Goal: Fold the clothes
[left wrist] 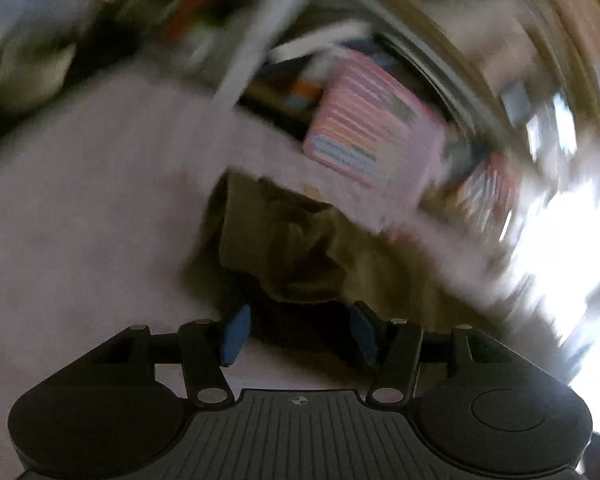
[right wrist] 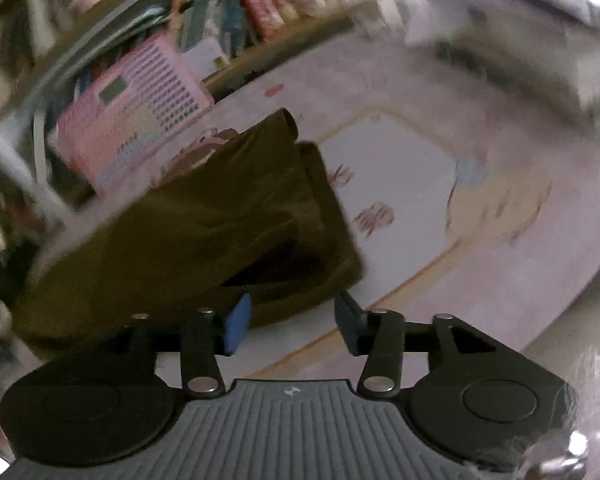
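Note:
A dark olive garment [right wrist: 204,232] lies folded on a pale pink printed mat [right wrist: 440,264], with its near corner just in front of my right gripper [right wrist: 292,326]. That gripper's blue pads [right wrist: 238,326] stand apart and the cloth's edge lies loose between them, not pinched. In the blurred left wrist view the same olive garment [left wrist: 296,248] is bunched on the mat [left wrist: 80,220]. My left gripper [left wrist: 300,334] is open, its pads [left wrist: 236,334] on either side of the cloth's dark near edge without pressing it.
A pink toy keyboard board [right wrist: 140,112] leans at the mat's far edge, also visible as the pink board [left wrist: 364,124] in the left view. Shelves crowded with books and boxes [right wrist: 252,4] stand behind it. Bright window light [left wrist: 560,240] washes out the right side.

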